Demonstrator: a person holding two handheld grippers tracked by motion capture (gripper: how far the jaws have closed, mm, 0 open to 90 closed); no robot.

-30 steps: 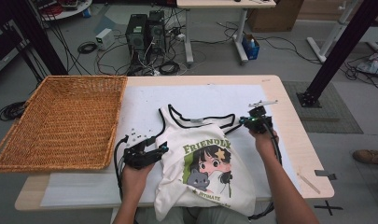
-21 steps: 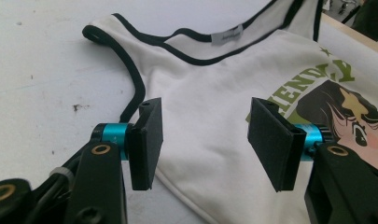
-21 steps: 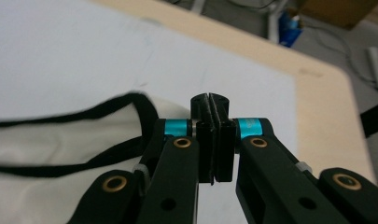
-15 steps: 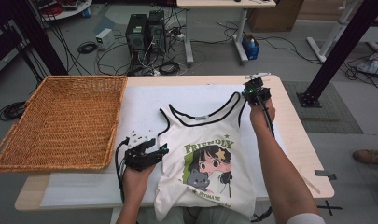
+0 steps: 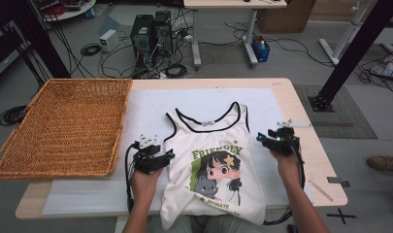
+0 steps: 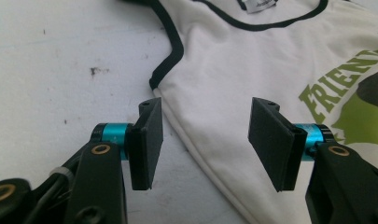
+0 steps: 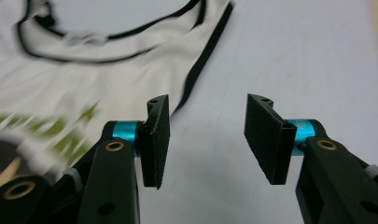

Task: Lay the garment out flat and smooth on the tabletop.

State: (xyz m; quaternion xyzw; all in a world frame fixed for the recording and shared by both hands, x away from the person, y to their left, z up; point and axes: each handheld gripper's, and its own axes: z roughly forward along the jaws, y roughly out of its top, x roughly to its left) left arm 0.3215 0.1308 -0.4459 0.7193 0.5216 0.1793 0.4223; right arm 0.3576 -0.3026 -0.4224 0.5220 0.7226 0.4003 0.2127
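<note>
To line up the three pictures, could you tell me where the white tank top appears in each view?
High view: white tank top at table centre.
Left gripper view: upper right, its side hem between open jaws.
Right gripper view: upper left, blurred.
Shared landmark: the black-trimmed neckline.

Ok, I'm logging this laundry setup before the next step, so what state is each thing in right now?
Tank top: spread flat on the table, print side up, hem hanging over the near edge.
Left gripper: open, jaws either side of the top's side edge, not pressing it.
Right gripper: open, jaws have just been opening, nothing between them.
Wicker basket: upright, nothing in it.
</note>
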